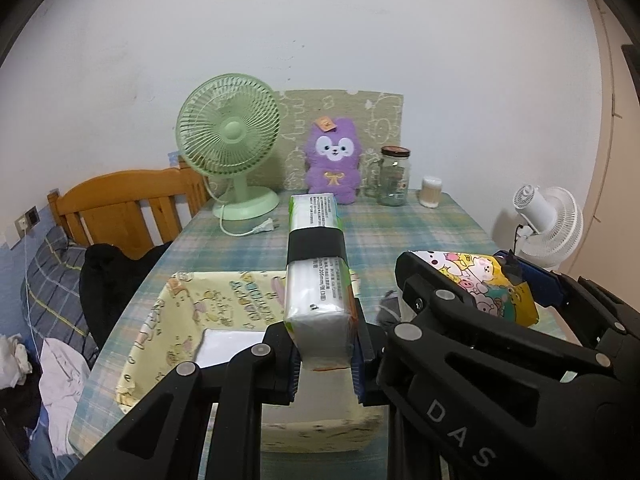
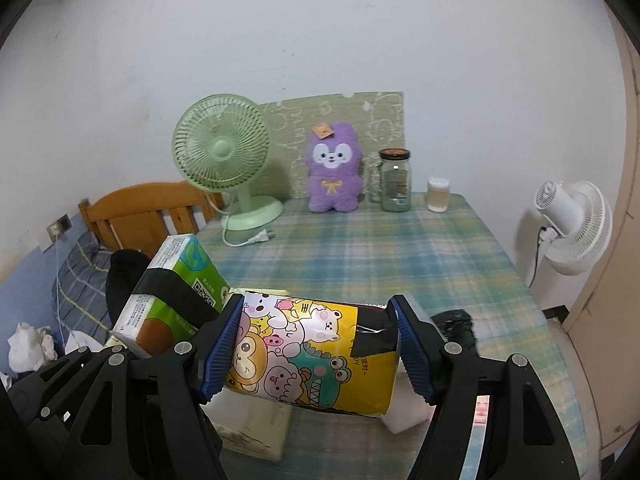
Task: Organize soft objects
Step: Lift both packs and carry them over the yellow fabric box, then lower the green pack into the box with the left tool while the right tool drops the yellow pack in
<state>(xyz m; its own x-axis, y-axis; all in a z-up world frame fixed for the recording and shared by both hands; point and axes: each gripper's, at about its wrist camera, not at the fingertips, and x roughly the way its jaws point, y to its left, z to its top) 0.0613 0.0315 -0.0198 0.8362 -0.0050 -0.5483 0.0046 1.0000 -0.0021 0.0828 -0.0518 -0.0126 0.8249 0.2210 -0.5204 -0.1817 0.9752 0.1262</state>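
My left gripper (image 1: 325, 350) is shut on a green-and-white tissue pack (image 1: 318, 280) with a black band, held lengthwise above a yellow fabric basket (image 1: 160, 320). The pack also shows in the right wrist view (image 2: 172, 292). My right gripper (image 2: 318, 350) is shut on a yellow cartoon-printed tissue pack (image 2: 308, 354), held across its width just right of the basket. That pack and gripper show in the left wrist view (image 1: 480, 284). A purple plush toy (image 1: 334, 158) sits upright at the table's back, also in the right wrist view (image 2: 334, 168).
On the plaid tablecloth (image 2: 400, 256) stand a green desk fan (image 1: 230, 148) with loose plug, a glass jar (image 1: 395, 176) and a small white container (image 1: 431, 192). A white fan (image 2: 572, 228) stands right of the table. A wooden bed head (image 1: 120, 200) and bedding lie left.
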